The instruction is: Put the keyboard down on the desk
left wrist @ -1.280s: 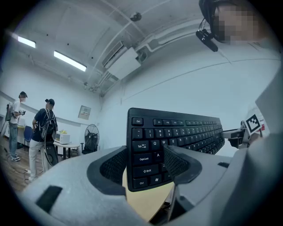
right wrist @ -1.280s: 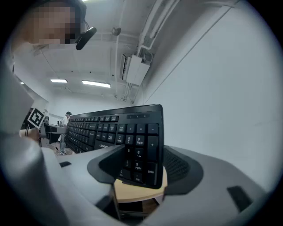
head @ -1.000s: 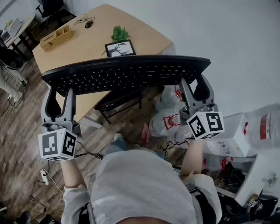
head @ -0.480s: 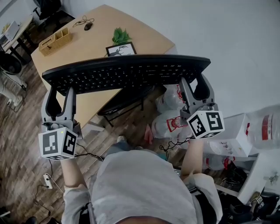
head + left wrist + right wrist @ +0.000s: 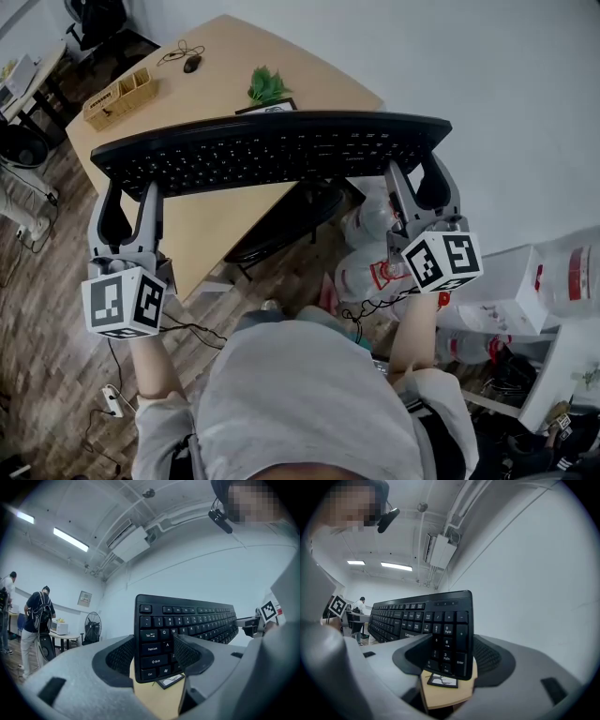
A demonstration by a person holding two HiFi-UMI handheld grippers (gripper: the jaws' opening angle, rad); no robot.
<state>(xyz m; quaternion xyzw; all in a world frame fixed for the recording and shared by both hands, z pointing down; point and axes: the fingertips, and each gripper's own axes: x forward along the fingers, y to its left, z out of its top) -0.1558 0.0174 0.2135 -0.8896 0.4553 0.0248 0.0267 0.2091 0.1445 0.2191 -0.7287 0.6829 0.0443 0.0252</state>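
Both grippers — left gripper (image 5: 129,200), right gripper (image 5: 413,184) — clamp the keyboard's (image 5: 272,150) ends, holding it level above the desk (image 5: 202,230).

Head view looks steeply down; both gripper views look close along jaws, sharing the keyboard (image 5: 197,618)

The right gripper (image 5: 452,652) is clamping its jaws on the keyboard's (image 5: 412,616) number-pad end, above a framed picture (image 5: 443,680) lying near the table's (image 5: 450,694) corner.

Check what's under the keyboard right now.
The keyboard is held up above the wooden desk. In the head view it covers most of the picture frame; the gripper views show the frame lying on the desk below.
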